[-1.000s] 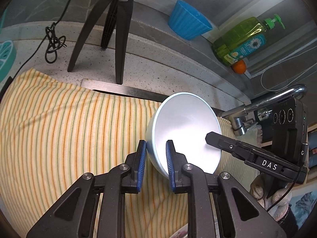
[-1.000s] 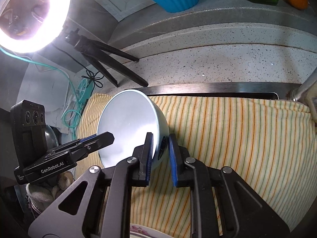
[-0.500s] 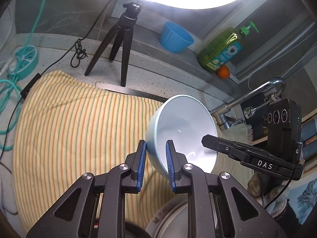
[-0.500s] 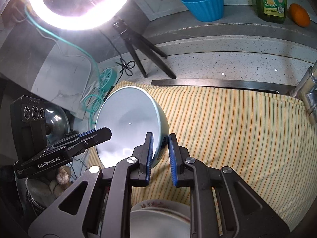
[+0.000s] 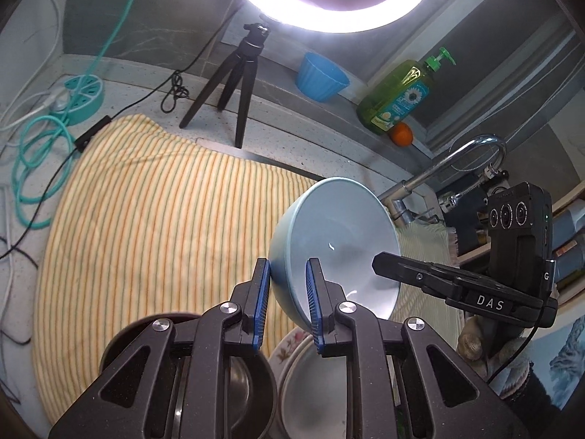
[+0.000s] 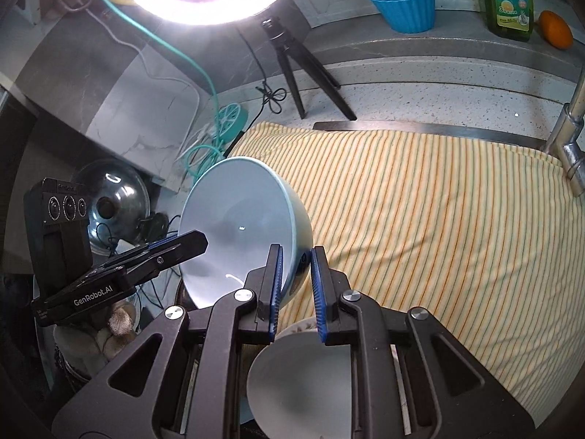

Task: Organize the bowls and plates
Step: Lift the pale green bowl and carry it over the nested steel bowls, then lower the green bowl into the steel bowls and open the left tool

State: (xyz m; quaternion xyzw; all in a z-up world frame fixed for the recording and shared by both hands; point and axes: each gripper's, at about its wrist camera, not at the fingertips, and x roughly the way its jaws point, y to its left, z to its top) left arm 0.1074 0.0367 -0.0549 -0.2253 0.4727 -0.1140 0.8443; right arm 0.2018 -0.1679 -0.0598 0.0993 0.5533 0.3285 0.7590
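Observation:
A pale blue bowl hangs tilted in the air above the striped cloth, held by both grippers. My left gripper is shut on its near rim. My right gripper is shut on the opposite rim of the same bowl. Below the bowl lies a white bowl on a flowered plate. A dark bowl with a steel one inside sits left of them.
A yellow striped cloth covers the counter. A ring light on a black tripod, a blue cup, a green soap bottle, an orange and a faucet stand behind. Teal cables lie left.
Both grippers have lifted the blue bowl and drawn it back toward me. The stacked white bowl, plate and dark bowl have come into view below.

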